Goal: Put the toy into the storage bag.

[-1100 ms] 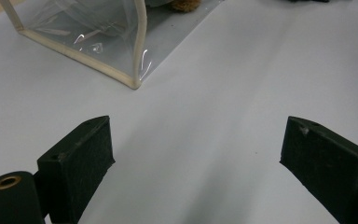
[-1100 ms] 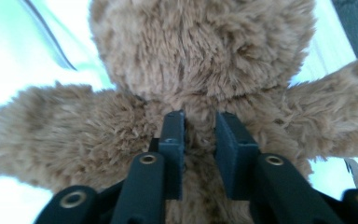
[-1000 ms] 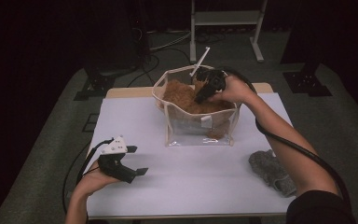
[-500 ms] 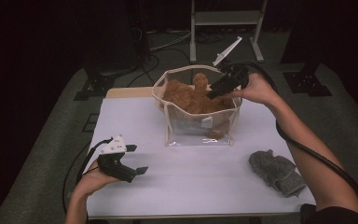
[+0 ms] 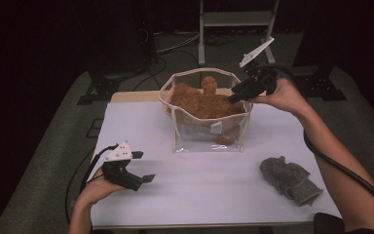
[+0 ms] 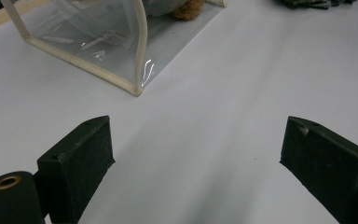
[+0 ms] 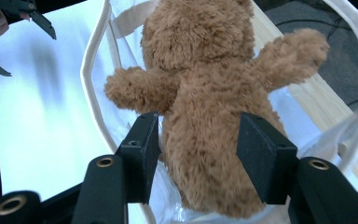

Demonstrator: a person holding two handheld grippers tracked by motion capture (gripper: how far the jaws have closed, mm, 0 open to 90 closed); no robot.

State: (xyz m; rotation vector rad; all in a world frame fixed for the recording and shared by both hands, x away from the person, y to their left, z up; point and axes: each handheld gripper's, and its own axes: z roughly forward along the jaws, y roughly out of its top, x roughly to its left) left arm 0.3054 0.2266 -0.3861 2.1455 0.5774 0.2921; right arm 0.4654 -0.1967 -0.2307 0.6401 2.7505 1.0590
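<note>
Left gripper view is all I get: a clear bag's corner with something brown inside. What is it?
Observer: A brown teddy bear, inside the bag.
Operator: Is the right gripper holding it?
Observer: It seems not. The right gripper is at the bag's far right rim. Its jaws have just been opening, and the bear shows between them, but the pads don't appear to press it.
Operator: And the grey thing at my top edge?
Observer: A crumpled grey cloth on the table, beside the person's right forearm.

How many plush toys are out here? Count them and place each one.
1: a brown teddy bear lying inside the clear bag at the table's far middle. The bag could hide more beneath it.
</note>
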